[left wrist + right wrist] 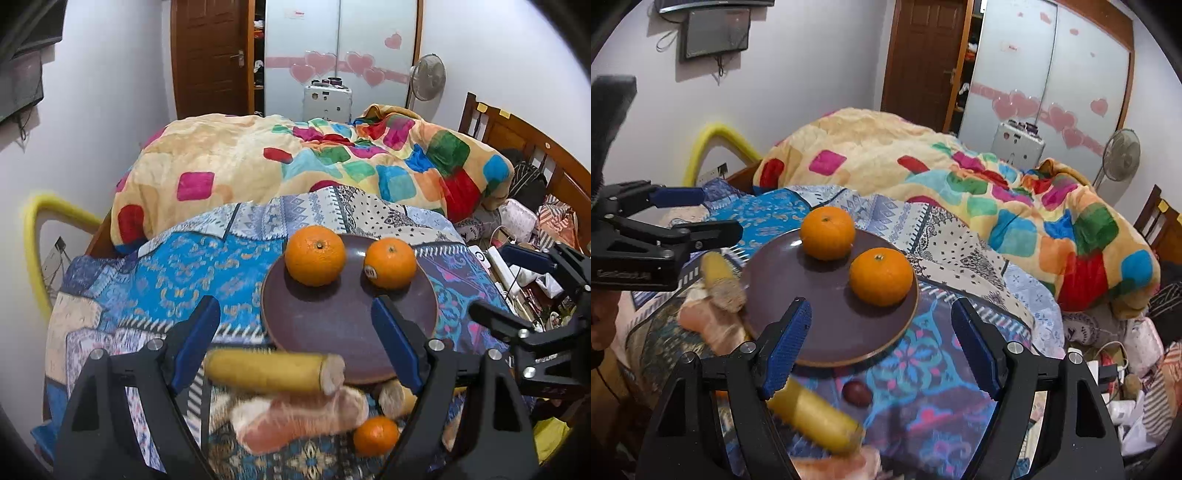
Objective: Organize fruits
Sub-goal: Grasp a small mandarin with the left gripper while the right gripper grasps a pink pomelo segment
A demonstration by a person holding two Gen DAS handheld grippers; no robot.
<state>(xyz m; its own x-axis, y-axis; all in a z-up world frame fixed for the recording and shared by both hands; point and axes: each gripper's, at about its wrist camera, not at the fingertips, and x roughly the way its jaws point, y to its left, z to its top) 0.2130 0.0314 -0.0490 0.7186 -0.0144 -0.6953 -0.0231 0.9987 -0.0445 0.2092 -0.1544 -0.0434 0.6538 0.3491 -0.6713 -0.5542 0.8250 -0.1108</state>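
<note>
A dark round plate (332,325) lies on the blue patterned cloth and carries two oranges (315,255) (390,263). My left gripper (295,341) is open over the plate's near edge, with nothing between its blue pads. Just below it lie a yellow cut stick (273,371), a pink peeled citrus piece (295,417) and a small orange (375,435). In the right wrist view my right gripper (882,350) is open and empty over the plate (820,295) and its oranges (827,232) (881,277). A second yellow stick (812,417) and a dark round fruit (857,393) lie near it.
A colourful checked blanket (332,162) is heaped behind the cloth. Cables, bags and clutter (524,236) fill the right side by a wooden headboard (517,133). A yellow padded bar (33,236) stands at the left. My left gripper (701,212) shows at the left edge of the right wrist view.
</note>
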